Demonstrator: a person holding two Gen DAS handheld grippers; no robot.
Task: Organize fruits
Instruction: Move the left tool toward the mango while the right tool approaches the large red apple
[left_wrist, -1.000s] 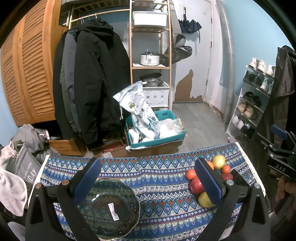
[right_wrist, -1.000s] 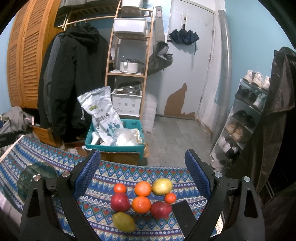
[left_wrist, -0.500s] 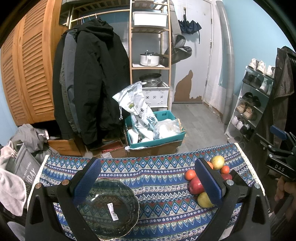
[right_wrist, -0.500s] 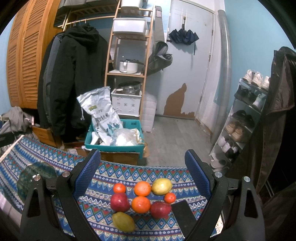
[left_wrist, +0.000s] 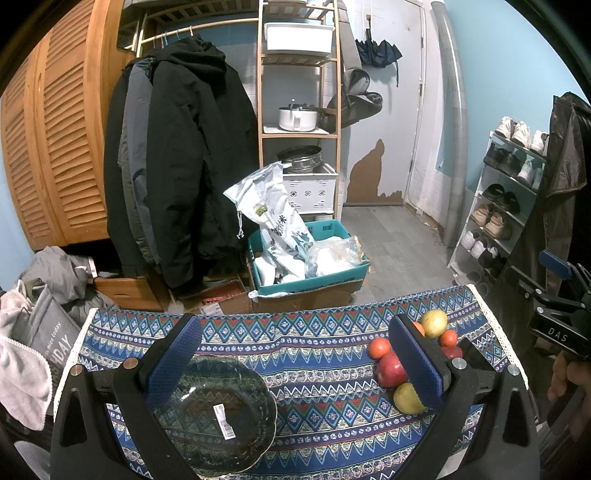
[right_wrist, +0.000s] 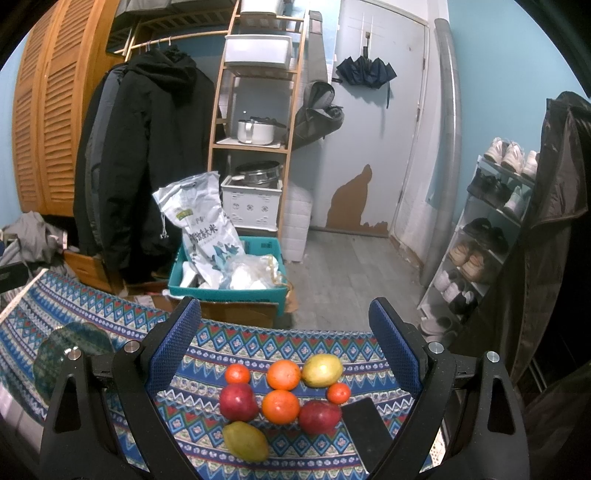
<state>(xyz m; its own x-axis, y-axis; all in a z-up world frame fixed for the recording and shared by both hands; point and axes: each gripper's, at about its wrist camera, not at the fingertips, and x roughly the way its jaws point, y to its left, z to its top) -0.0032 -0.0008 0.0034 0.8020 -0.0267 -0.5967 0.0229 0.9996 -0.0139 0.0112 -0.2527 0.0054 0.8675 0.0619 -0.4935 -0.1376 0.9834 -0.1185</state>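
Left gripper (left_wrist: 293, 363) jaws spread wide, nothing held, hovering over the patterned tablecloth (left_wrist: 314, 369); dark glass plate (left_wrist: 218, 413) sits below its left finger, barcode sticker (left_wrist: 224, 421) on it, no fruit in it. Right gripper (right_wrist: 284, 352) also released and empty, framing the fruit cluster (right_wrist: 282, 391) near the cloth's right end: two red apples (right_wrist: 238, 401), two oranges (right_wrist: 283, 374), two small tangerines (right_wrist: 238, 373), two yellow-green mangoes (right_wrist: 322, 370), all touching or just beside each other; black phone (right_wrist: 364, 430) lies just right of the cluster.
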